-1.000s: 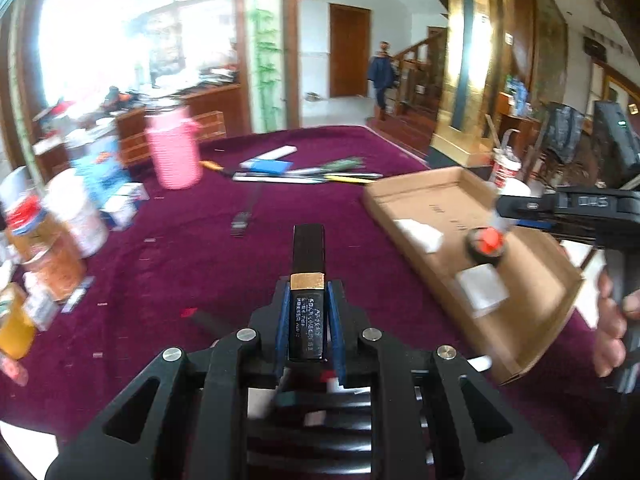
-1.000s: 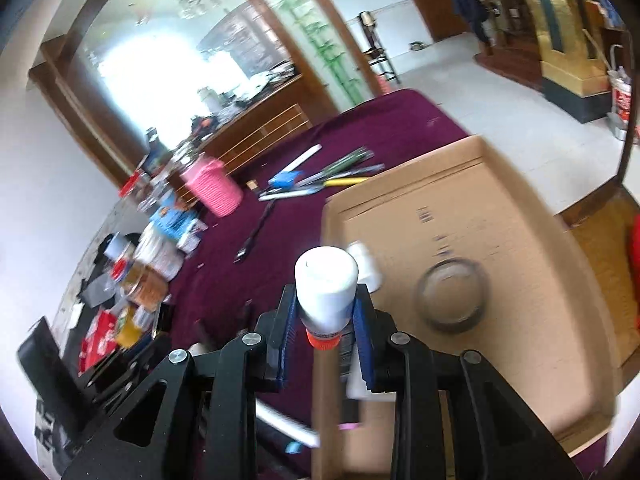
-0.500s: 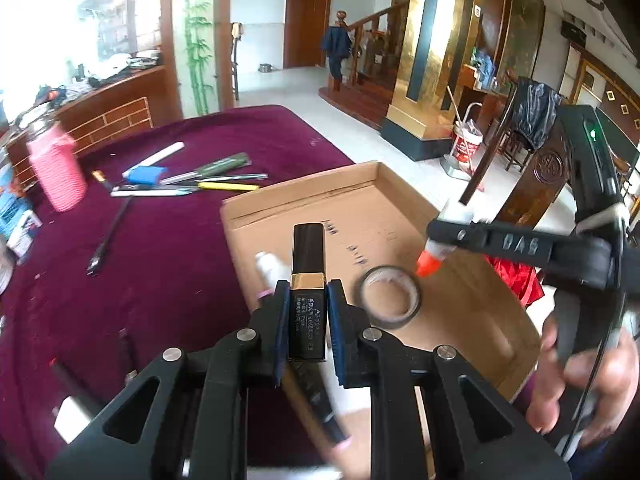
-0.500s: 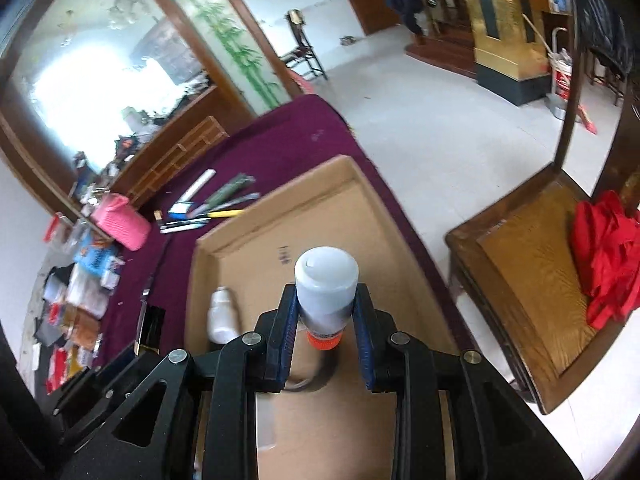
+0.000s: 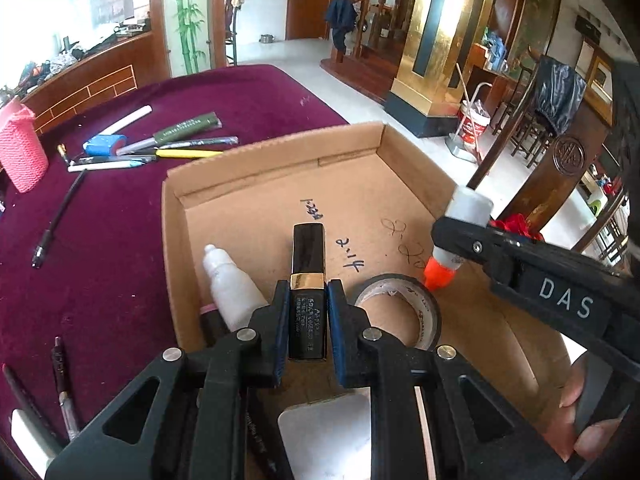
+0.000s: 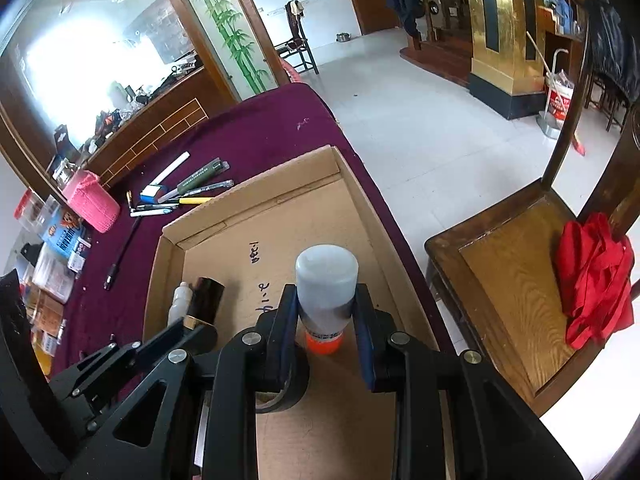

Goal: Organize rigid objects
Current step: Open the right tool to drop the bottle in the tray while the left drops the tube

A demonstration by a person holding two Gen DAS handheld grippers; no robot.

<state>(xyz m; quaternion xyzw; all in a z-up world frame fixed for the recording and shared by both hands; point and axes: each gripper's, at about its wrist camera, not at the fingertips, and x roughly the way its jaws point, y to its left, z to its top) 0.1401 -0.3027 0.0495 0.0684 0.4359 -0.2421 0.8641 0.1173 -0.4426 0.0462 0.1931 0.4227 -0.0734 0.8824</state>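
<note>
Over the cardboard tray [image 5: 276,168], both grippers are carrying items for placing.
Left gripper [image 5: 307,322] is clamping the black lipstick [image 5: 307,264], right gripper [image 6: 326,332] the glue bottle [image 6: 326,280]; lowering each onto bare cardboard beside the tape roll [image 5: 420,308] before unclamping seems best.

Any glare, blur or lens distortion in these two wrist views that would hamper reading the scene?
Left wrist: sharp; window at top left blown out, fisheye bends the cardboard tray. Right wrist: same window washes out the upper left, chair and floor curve strongly, no motion blur on the glue bottle.

"DAS" on right claw [image 5: 456,246]
</note>
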